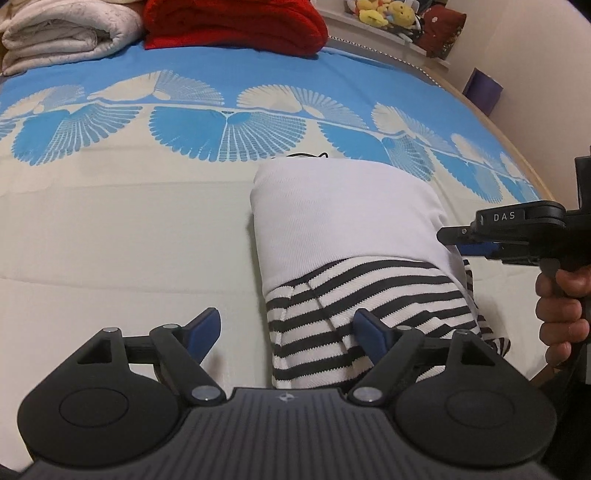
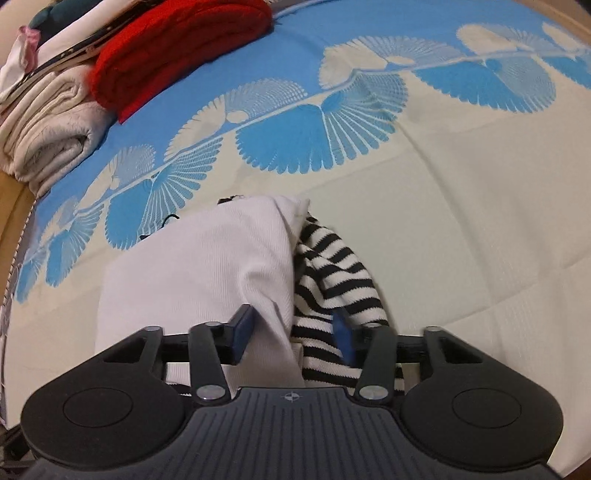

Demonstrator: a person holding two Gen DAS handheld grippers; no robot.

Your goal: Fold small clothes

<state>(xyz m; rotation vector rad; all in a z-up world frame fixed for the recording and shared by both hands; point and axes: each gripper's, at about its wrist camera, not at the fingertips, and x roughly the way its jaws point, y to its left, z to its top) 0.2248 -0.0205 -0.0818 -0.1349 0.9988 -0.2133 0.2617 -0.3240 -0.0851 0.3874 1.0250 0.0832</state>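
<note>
A small garment lies on the bed, with a white body [image 1: 332, 218] folded over a black-and-white striped part [image 1: 354, 314]. My left gripper [image 1: 288, 332] is open, its jaws straddling the near striped edge, one finger on bare sheet to the left. My right gripper [image 2: 291, 332] is open over the seam between the white fabric [image 2: 207, 266] and the stripes [image 2: 332, 266]. It also shows from the side in the left wrist view [image 1: 461, 240], at the garment's right edge, held by a hand.
The bed sheet [image 1: 110, 240] is cream with a blue fan pattern. A red folded blanket [image 1: 232, 22] and a cream folded blanket [image 1: 62, 33] lie at the far end. Plush toys [image 1: 384, 13] sit on a shelf. The bed's wooden edge [image 1: 517, 147] runs along the right.
</note>
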